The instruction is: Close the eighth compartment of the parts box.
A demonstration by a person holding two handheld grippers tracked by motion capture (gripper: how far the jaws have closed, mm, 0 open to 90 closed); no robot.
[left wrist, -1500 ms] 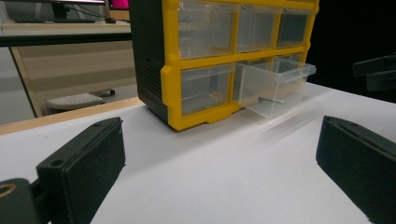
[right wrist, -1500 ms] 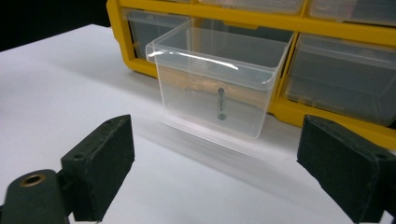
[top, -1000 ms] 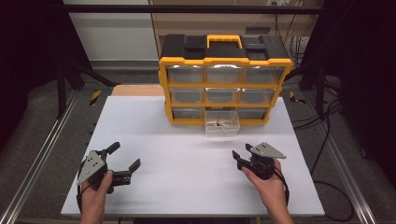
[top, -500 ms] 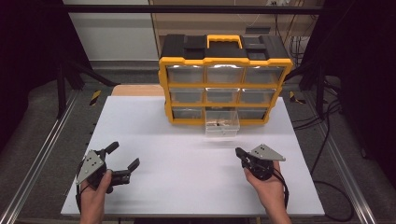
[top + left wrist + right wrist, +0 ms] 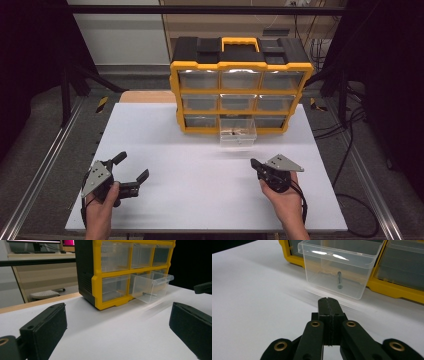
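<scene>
On the white table (image 5: 200, 150), toward 12 o'clock: a yellow-and-black drawer cabinet (image 5: 240, 85), three rows of three clear drawers, yellow carry handle (image 5: 240, 44) on top. Bottom row, middle: one clear drawer (image 5: 238, 132) pulled out over the tabletop, small items inside, among them a dark screw (image 5: 339, 280) seen through the front wall in the right gripper view. Other drawers pushed in.

At 5 o'clock on the table: the right gripper (image 5: 256, 165), held in the person's right hand (image 5: 285, 200), jaws pressed together with nothing between them, grey three-cornered plate on top. Tips aimed toward the open drawer, which sits at roughly 11 o'clock from the gripper, near but apart, bare white tabletop between. Closed jaw tips in the right gripper view (image 5: 329, 305) low over the table, just short of the drawer's front wall.

At 7 o'clock on the table: the left gripper (image 5: 131, 167), held in the left hand (image 5: 100, 207), jaws spread wide and empty. Open drawer well apart from it, at about 2 o'clock. Cabinet's corner and the protruding drawer framed between the two spread jaws in the left gripper view (image 5: 117, 322).
</scene>
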